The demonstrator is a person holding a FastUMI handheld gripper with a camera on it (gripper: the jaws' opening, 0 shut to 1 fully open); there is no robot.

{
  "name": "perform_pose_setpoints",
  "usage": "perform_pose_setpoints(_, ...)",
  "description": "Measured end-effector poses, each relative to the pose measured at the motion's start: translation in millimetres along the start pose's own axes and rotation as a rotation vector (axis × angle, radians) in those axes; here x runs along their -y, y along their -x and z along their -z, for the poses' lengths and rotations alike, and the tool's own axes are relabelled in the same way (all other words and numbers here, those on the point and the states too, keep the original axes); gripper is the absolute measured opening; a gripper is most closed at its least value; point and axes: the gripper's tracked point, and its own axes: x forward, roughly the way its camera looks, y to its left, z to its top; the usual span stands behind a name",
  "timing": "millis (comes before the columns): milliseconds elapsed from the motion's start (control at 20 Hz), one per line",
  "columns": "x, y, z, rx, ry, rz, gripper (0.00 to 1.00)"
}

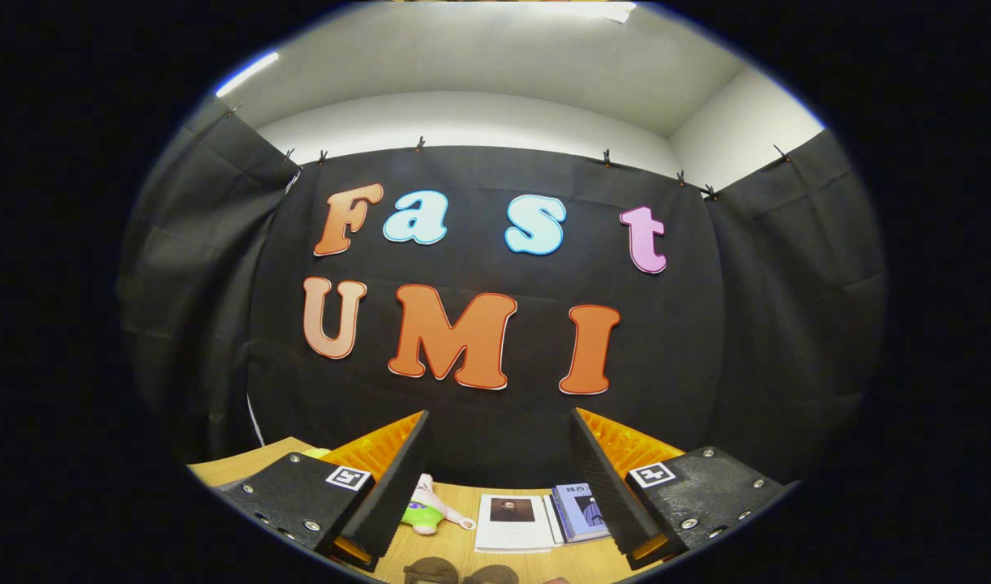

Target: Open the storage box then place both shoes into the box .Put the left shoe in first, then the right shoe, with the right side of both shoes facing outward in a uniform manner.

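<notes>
Black cloth (495,389) walls the booth on three sides, clipped along its top edge, with white wall and a ceiling light (248,73) above. Below it lies a wooden surface (244,462), of which we see a strip between and beside our fingers.

Our gripper (499,426) is held level, facing the back cloth, its fingers wide apart and holding nothing. Between them on the surface lie a white booklet (513,523) and a blue book (581,511) side by side, and a green and white toy (425,509) just by the left finger. Nearest to us, between the fingers, two dark rounded shapes (459,573) poke up; they may be the shoes, but we cannot tell.

We judge the task barely begun. No box is among what we can make out, so we should tilt down and find it first, lift its lid fully, and only then go for the left shoe, checking which way its right side faces.
</notes>
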Motion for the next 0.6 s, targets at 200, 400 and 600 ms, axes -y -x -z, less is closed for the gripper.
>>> perform_pose_setpoints(200,-3.2,-1.4,-0.8,-0.007,0.002,-0.007,1.0)
perform_pose_setpoints(400,-5.5,-0.1,-4.5,-0.019,-0.027,-0.025,1.0)
perform_pose_setpoints(600,-12.3,-0.3,5.5,-0.072,-0.074,-0.059,0.99)
